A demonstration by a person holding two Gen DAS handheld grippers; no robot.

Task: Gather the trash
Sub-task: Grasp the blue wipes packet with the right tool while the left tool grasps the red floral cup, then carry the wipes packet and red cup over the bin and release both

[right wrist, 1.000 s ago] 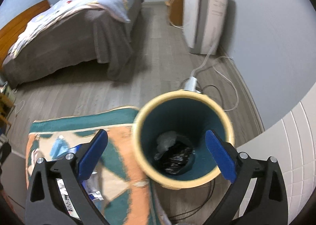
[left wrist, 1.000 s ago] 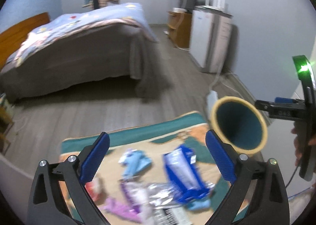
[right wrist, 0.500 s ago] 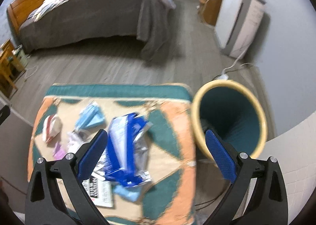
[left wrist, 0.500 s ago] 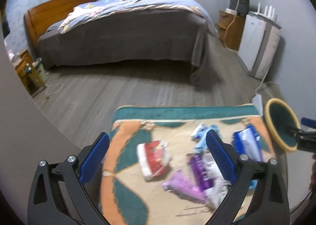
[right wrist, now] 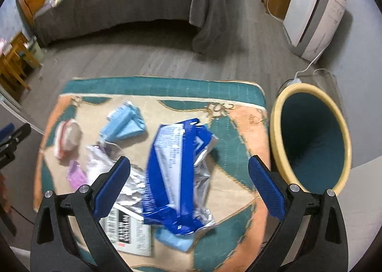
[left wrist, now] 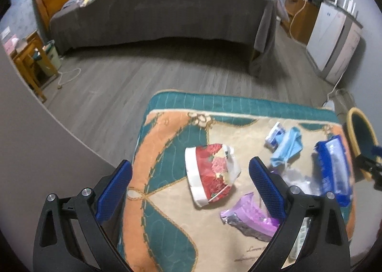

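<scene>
Bedroom floor by the bed: beside the yellow-rimmed bin (right wrist: 310, 138), wrappers like the blue packet (right wrist: 179, 176) litter the rug (right wrist: 167, 85), both hand-held grippers (left wrist: 191, 190) (right wrist: 189, 188) wide open, empty; most collecting remains.

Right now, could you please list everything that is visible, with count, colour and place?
rug: 1, teal, orange and beige, on floor
trash bin: 1, yellow rim, teal inside, right of rug
blue wrapper: 1, blue and silver, rug centre
face mask: 1, light blue, far part of rug
red floral packet: 1, red and white, rug's left part
purple wrapper: 1, purple, near edge
bed: 1, grey cover, behind
left gripper: 1, black, blue pads, open
right gripper: 1, same, open
</scene>
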